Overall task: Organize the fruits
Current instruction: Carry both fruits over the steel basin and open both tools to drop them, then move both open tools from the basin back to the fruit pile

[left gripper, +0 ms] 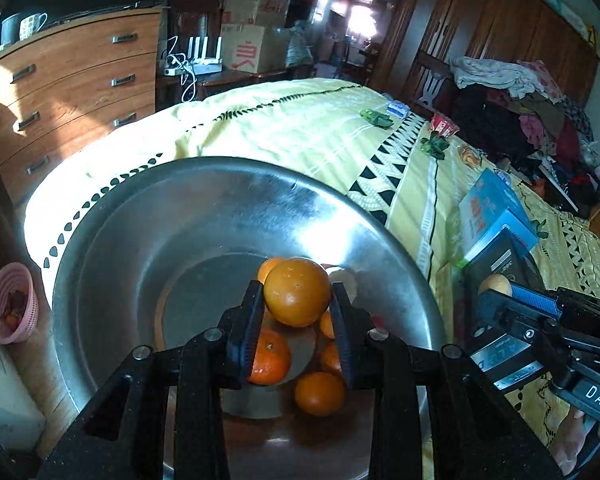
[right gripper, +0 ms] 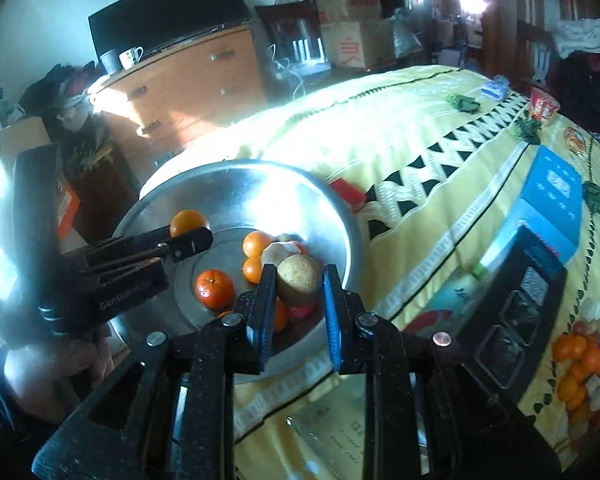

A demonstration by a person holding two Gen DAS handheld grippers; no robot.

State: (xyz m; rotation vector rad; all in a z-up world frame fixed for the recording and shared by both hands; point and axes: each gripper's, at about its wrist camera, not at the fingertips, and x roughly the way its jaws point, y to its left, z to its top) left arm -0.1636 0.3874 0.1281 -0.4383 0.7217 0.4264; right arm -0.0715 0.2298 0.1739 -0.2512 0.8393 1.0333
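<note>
Left gripper (left gripper: pixel 298 300) over steel basin (left gripper: pixel 140 216) — jaws pinching orange (left gripper: pixel 297 292); right gripper (right gripper: pixel 299 280) jaws pinching kiwi (right gripper: pixel 299 280).

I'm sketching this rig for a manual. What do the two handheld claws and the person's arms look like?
Both claws, left and right, are black speckled plastic linkages with silver round pivot pins. The fingers carry blue ribbed pads. The left claw's body bears white lettering, partly legible as "GenRo"; the right one's body shows "DAS". No cables are visible. The hand looks bare, with no glove visible.
</note>
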